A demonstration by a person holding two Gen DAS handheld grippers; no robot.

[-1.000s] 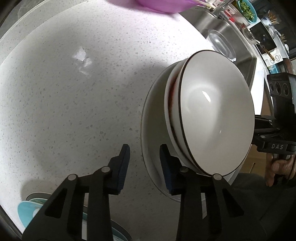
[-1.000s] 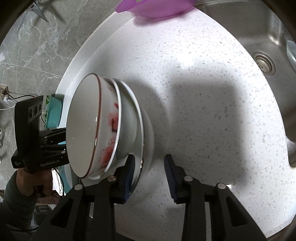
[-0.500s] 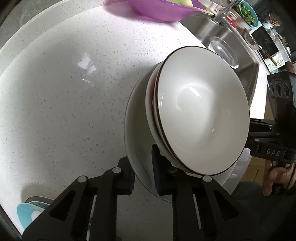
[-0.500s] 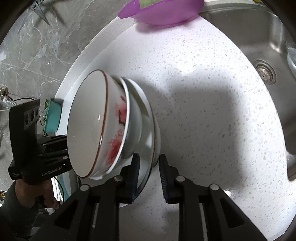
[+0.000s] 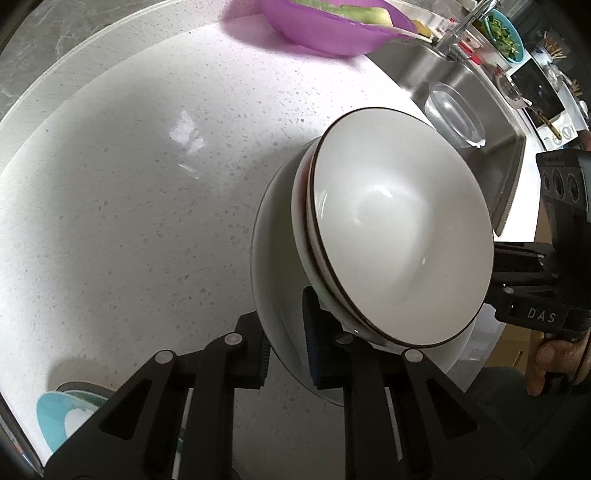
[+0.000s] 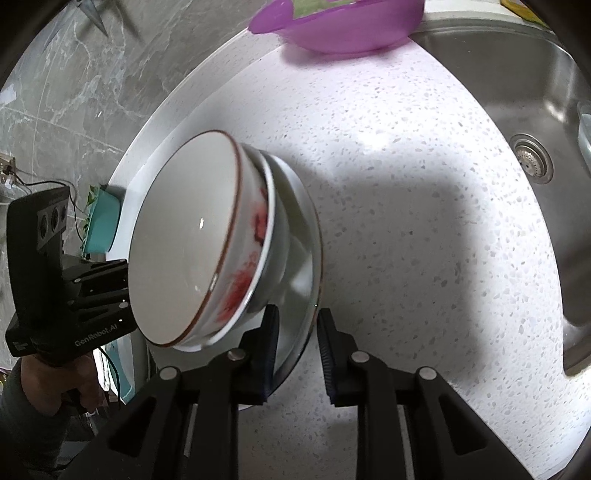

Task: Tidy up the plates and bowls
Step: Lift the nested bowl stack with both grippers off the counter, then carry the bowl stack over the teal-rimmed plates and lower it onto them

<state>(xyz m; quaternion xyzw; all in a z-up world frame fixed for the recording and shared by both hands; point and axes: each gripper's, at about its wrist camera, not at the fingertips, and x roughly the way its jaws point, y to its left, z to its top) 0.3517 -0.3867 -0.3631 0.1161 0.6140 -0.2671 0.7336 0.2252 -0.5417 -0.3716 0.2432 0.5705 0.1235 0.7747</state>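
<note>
A white plate [image 5: 273, 266] carries a white dark-rimmed bowl [image 5: 399, 236] nested in a second bowl. In the right wrist view the same stack shows the plate's rim [image 6: 314, 236], the top bowl [image 6: 184, 243] and red flower marks on the lower bowl [image 6: 251, 266]. My left gripper [image 5: 286, 347] is shut on the plate's near rim, one pad above it and one below. My right gripper [image 6: 295, 343] is shut on the opposite rim in the same way. Each tool's black body [image 5: 539, 291] [image 6: 55, 280], held by a hand, shows past the stack in the other view.
A purple basin [image 5: 332, 26] holding greens sits at the far edge of the speckled white counter [image 5: 129, 221]. The steel sink [image 6: 517, 92] lies to the right, with a glass dish [image 5: 454, 114] inside. Teal dishes [image 5: 55, 413] lie at the counter's left end.
Both grippers stood open around the plate's rim one second ago. They have since closed onto it from opposite sides. The stack sits slightly differently in both views.
</note>
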